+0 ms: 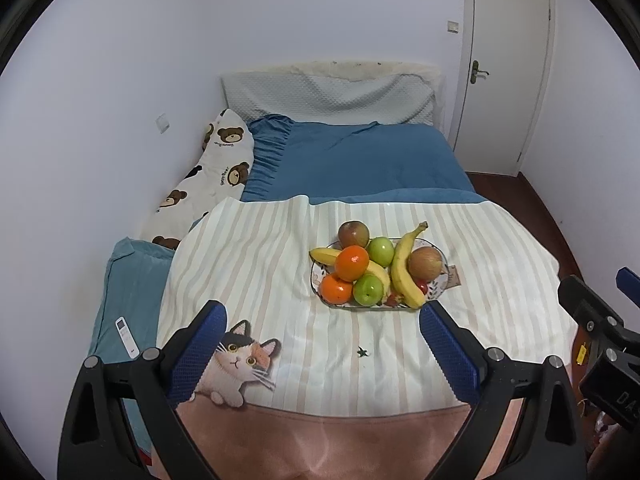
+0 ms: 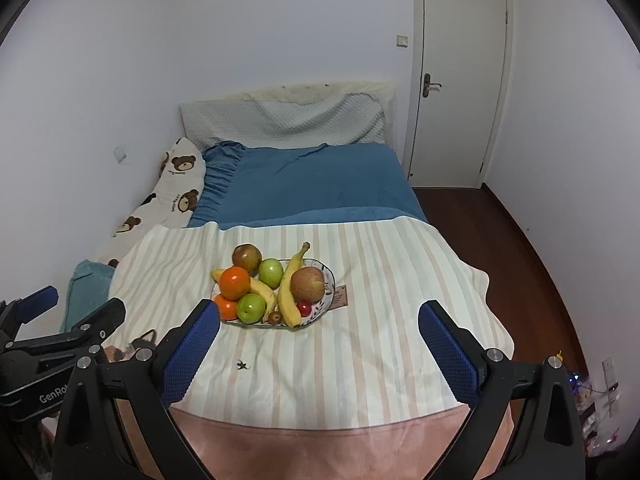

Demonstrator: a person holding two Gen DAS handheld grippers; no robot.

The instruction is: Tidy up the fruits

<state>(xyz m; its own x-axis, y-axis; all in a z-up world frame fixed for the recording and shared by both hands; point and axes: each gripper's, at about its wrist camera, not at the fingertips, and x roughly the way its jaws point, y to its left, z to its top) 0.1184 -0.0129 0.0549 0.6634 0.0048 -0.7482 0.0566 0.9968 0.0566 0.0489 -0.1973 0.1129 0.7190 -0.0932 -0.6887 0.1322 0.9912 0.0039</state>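
A patterned plate [image 1: 440, 286] [image 2: 329, 286] sits on a striped cloth on the bed, piled with fruit: two oranges [image 1: 352, 263] [image 2: 234, 282], two green apples [image 1: 368, 289] [image 2: 251, 307], two bananas [image 1: 402, 276] [image 2: 289, 292], two reddish apples [image 1: 427, 263] [image 2: 307, 284] and small red fruits [image 1: 422, 286] [image 2: 305, 308]. My left gripper [image 1: 322, 314] is open and empty, just short of the plate. My right gripper [image 2: 320, 314] is open and empty, near the plate's front edge. Each gripper shows at the edge of the other's view.
The striped cloth [image 1: 260, 272] has a cat picture [image 1: 240, 364] and a small dark speck [image 1: 363, 353]. A remote [image 1: 127, 336] lies at the left on blue bedding. Bear pillow [image 1: 224, 160], grey pillow and wall lie behind. A door [image 2: 460, 80] and wood floor are to the right.
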